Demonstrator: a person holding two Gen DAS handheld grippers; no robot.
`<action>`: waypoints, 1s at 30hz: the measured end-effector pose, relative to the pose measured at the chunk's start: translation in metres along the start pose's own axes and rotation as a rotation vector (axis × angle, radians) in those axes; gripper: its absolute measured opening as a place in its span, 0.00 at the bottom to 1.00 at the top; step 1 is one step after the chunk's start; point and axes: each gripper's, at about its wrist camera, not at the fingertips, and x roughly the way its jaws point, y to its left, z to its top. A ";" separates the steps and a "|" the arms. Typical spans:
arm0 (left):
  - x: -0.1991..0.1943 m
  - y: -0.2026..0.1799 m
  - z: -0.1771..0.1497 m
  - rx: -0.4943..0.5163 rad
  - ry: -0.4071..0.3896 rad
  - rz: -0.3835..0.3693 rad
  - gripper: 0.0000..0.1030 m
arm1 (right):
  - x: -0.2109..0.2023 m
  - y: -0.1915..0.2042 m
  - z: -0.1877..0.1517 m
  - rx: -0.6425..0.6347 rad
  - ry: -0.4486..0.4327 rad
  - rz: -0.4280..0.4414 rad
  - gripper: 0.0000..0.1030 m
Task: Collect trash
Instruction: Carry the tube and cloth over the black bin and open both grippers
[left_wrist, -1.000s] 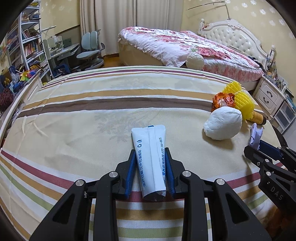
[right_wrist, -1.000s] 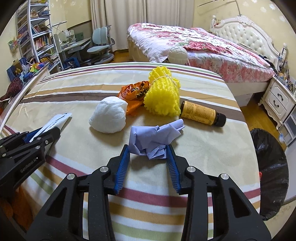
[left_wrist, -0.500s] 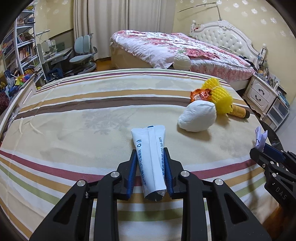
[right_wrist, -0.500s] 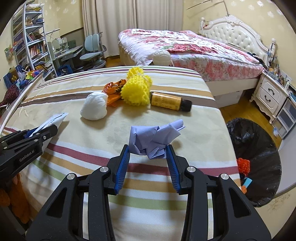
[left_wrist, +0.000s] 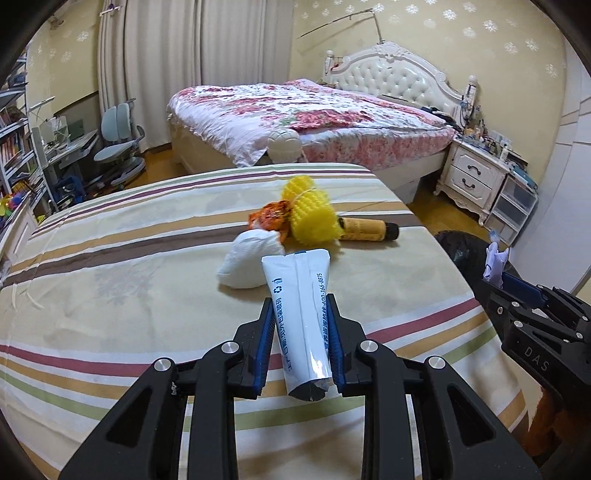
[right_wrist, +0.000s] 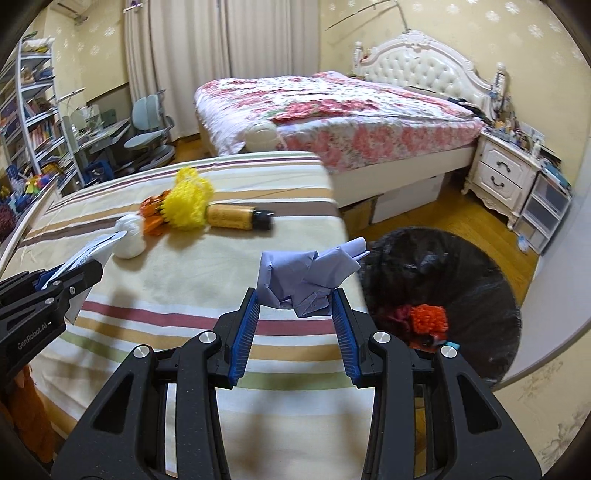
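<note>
Left wrist: jaws clamp tube (left_wrist: 301, 314)

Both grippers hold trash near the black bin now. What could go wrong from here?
1. The right gripper pinches only the lower edge of the crumpled purple paper, so it may slip out before reaching the bin.
2. The left gripper holds a smooth white tube over the striped bed, far from the bin; it could slide free.

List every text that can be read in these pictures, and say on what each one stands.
"DAS": right tool, on its side.
"GenRobot.AI": left tool, on its side.
"400-166-8875": white tube, beside a recycling sign.
Chinese print on the tube: too small to read.
Brown bottle label: blurred.
</note>
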 end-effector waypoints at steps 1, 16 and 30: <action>0.002 -0.008 0.002 0.012 -0.001 -0.013 0.27 | 0.000 -0.007 0.000 0.010 -0.002 -0.011 0.38; 0.043 -0.126 0.033 0.173 -0.019 -0.148 0.27 | 0.013 -0.115 0.005 0.167 -0.010 -0.157 0.38; 0.086 -0.193 0.059 0.261 -0.021 -0.157 0.27 | 0.041 -0.161 0.011 0.211 0.020 -0.204 0.38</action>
